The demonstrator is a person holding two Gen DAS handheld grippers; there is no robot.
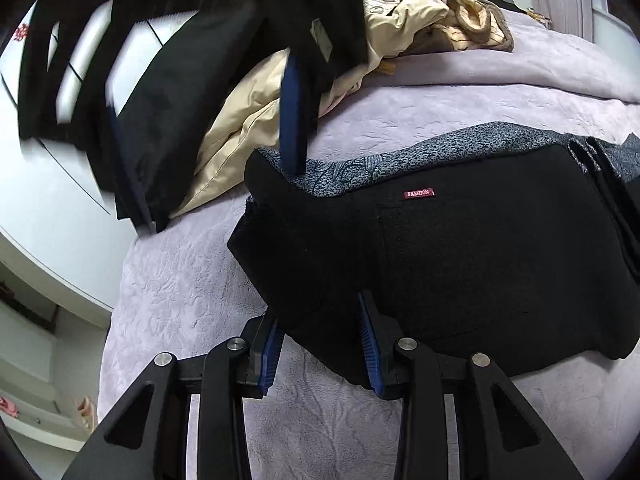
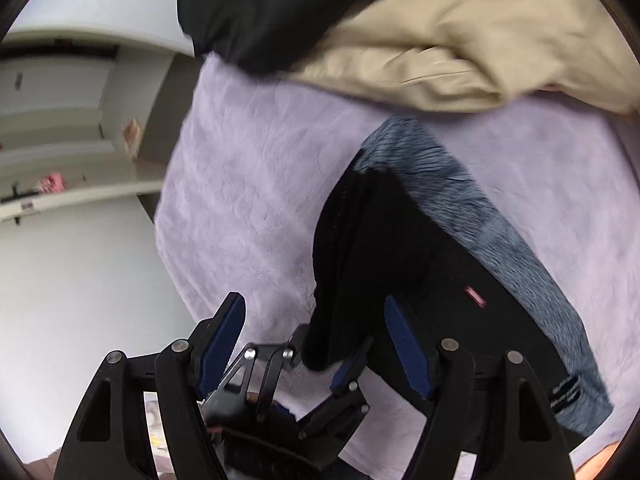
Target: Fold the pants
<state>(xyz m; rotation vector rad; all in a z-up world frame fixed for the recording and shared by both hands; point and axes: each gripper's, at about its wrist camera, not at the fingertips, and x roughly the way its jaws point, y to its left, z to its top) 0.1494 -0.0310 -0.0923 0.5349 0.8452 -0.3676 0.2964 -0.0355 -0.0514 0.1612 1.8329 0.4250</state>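
Note:
Folded black pants [image 1: 460,248] with a small red label lie on a lilac bed cover [image 1: 188,300], on top of a grey patterned garment [image 1: 400,160]. My left gripper [image 1: 320,320] is open at the pants' near left corner, with the fabric edge between its blue pads [image 1: 368,340]. My right gripper [image 1: 292,116] shows blurred above, over the pants' far left corner. In the right wrist view the right gripper [image 2: 316,312] is open, above the black pants [image 2: 380,248] and the left gripper [image 2: 296,364].
Beige clothes [image 1: 248,120] and a cream jacket [image 1: 416,12] are piled at the back of the bed. A dark garment [image 1: 168,112] hangs at the left edge. White wardrobe doors [image 2: 60,280] and shelves stand beyond the bed's left side.

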